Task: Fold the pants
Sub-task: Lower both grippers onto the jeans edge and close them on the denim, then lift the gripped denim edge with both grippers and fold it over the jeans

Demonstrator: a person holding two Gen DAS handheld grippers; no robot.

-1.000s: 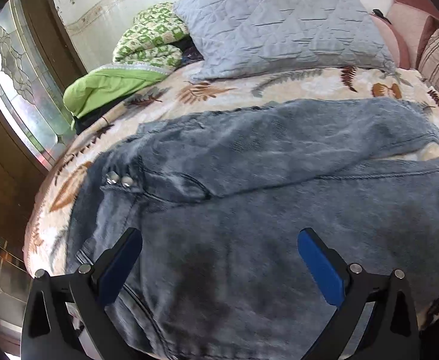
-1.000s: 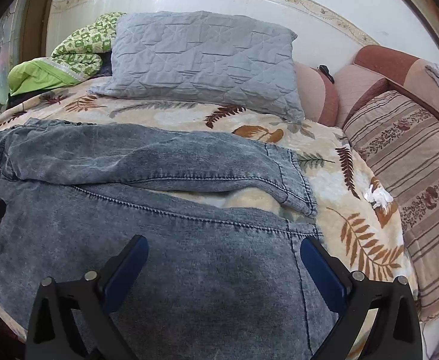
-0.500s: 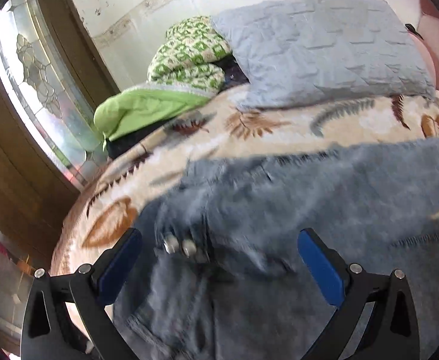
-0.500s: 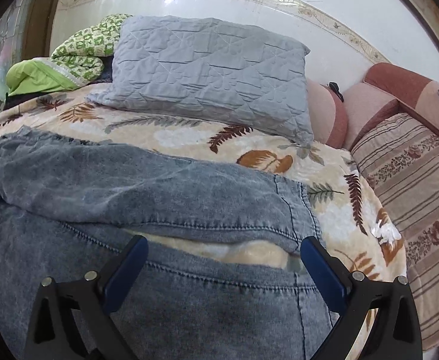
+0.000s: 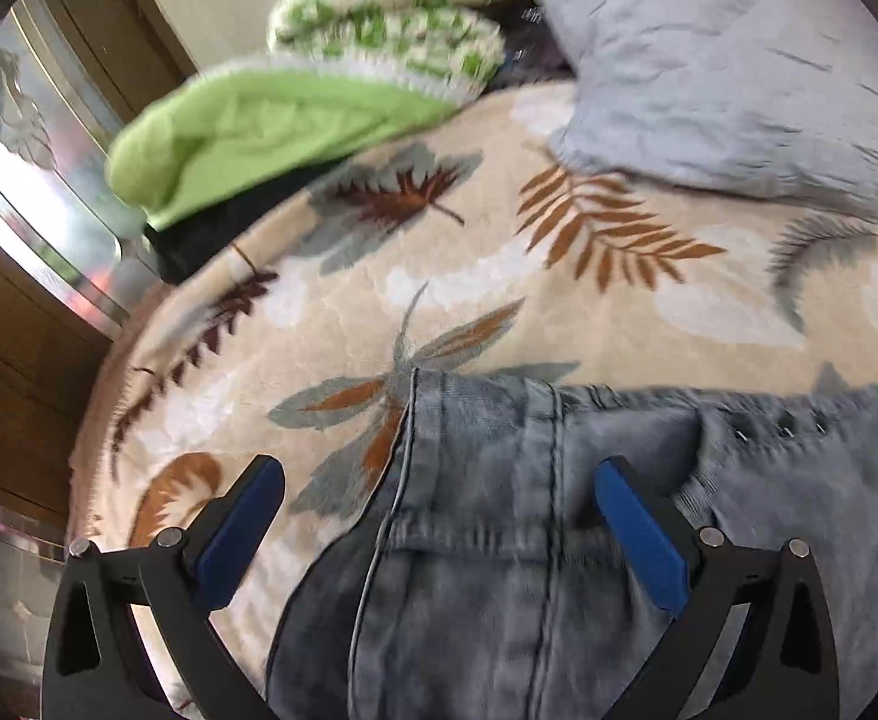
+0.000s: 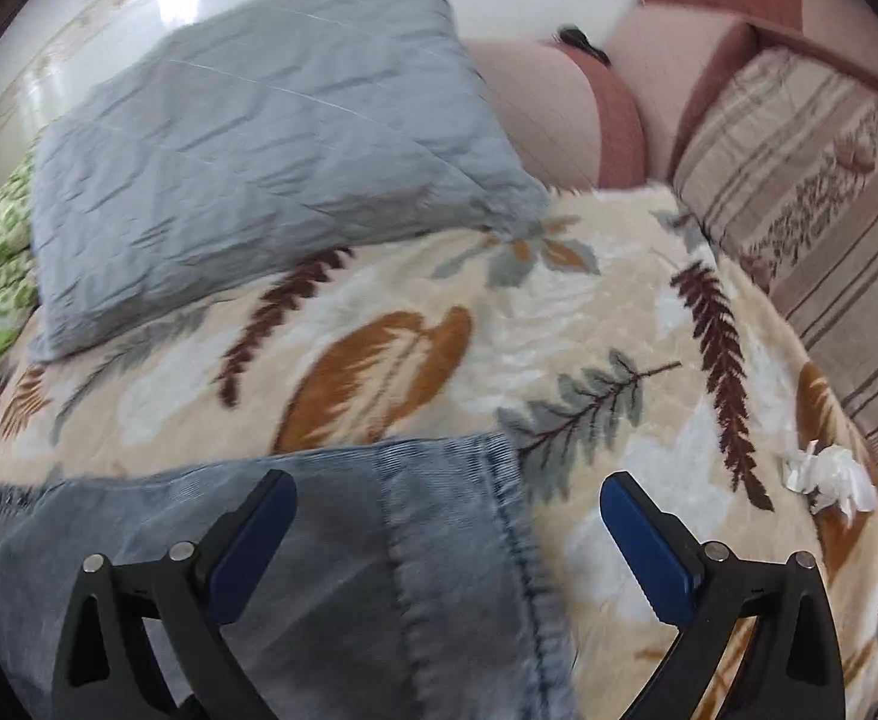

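Note:
Grey-blue denim pants (image 5: 559, 510) lie flat on a leaf-print blanket (image 5: 499, 276). In the left wrist view the waistband corner lies between my fingers; my left gripper (image 5: 439, 516) is open and low over it, holding nothing. In the right wrist view a pant leg's hem end (image 6: 427, 540) lies between and left of my fingers. My right gripper (image 6: 448, 531) is open, low over the hem, holding nothing.
A grey quilted pillow (image 6: 259, 168) lies at the back of the bed. Green bedding (image 5: 295, 120) is piled at the back left by a wooden door frame (image 5: 13, 324). Pink and striped cushions (image 6: 799, 192) line the right side. A crumpled white tissue (image 6: 829, 474) lies there.
Both grippers have moved forward and down across the pants: the left to the waistband's far corner, the right to the far leg's hem. Both stayed open.

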